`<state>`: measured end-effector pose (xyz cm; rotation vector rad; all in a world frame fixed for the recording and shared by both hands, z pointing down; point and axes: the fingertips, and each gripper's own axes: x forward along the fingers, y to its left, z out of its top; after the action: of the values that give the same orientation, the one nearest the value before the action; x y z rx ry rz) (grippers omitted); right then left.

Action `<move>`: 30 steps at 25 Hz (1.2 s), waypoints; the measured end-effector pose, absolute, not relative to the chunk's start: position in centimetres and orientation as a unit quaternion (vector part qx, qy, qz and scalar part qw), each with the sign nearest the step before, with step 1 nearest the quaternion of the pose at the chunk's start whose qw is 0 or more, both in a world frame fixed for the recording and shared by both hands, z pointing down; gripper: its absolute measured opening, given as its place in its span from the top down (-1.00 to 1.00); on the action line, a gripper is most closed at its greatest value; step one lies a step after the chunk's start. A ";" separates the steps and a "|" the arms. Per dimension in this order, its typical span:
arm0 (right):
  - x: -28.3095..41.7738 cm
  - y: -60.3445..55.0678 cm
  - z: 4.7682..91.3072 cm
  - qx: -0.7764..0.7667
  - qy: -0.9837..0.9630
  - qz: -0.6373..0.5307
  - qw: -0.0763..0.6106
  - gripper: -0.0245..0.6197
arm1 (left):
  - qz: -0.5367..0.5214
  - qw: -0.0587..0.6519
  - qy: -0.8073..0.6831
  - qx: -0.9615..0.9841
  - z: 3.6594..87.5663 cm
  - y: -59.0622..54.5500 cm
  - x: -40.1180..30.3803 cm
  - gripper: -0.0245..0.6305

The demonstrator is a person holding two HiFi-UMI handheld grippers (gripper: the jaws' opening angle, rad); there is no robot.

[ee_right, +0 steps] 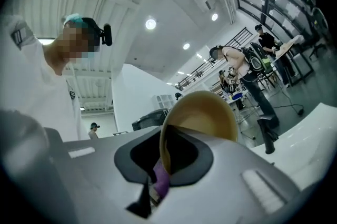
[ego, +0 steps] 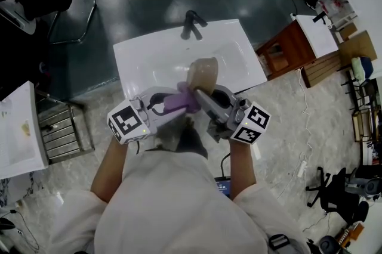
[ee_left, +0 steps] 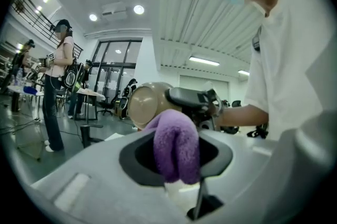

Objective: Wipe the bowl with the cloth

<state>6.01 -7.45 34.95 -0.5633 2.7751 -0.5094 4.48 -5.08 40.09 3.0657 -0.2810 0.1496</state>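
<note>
Over the sink I hold a tan bowl (ego: pixel 202 74) on its side, rim gripped by my right gripper (ego: pixel 204 93), which is shut on it. In the right gripper view the bowl (ee_right: pixel 202 115) rises from between the jaws, its hollow facing the camera. My left gripper (ego: pixel 181 101) is shut on a folded purple cloth (ego: pixel 178 99). In the left gripper view the cloth (ee_left: pixel 176 144) bulges out of the jaws just short of the bowl's outer wall (ee_left: pixel 146 104). A bit of cloth (ee_right: pixel 160 181) shows under the bowl's rim.
A white sink (ego: pixel 149 56) with a black faucet (ego: pixel 192 23) lies below the grippers. A wooden cabinet (ego: pixel 289 50) stands to the right, a metal rack (ego: pixel 59 133) and a white table (ego: pixel 18 127) to the left. Another person (ee_left: pixel 55 86) stands farther off.
</note>
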 end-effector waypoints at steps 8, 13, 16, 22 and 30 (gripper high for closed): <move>5.6 -9.4 39.2 -0.286 0.948 -0.136 -0.015 0.87 | 0.079 -0.013 -0.086 0.993 39.6 -4.8 4.5 0.57; 5.4 -9.0 42.1 -0.298 0.938 -0.082 -0.153 0.87 | 0.100 -0.048 -0.091 0.990 39.1 -4.8 4.4 0.57; 4.9 -8.4 43.1 -0.283 0.938 -0.065 -0.190 0.88 | 0.107 -0.069 -0.090 0.988 38.6 -5.0 4.4 0.57; 3.2 -6.1 44.1 -0.212 0.952 -0.043 -0.217 0.87 | 0.078 -0.061 -0.113 0.989 37.5 -6.1 3.7 0.57; 2.8 -3.1 43.6 -0.124 0.969 -0.055 -0.207 0.85 | 0.061 -0.057 -0.191 0.978 36.8 -8.6 2.1 0.57</move>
<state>2.77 -3.10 43.61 -0.4506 3.5253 -0.1988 2.08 -8.58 36.77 3.1892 -0.6232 0.1992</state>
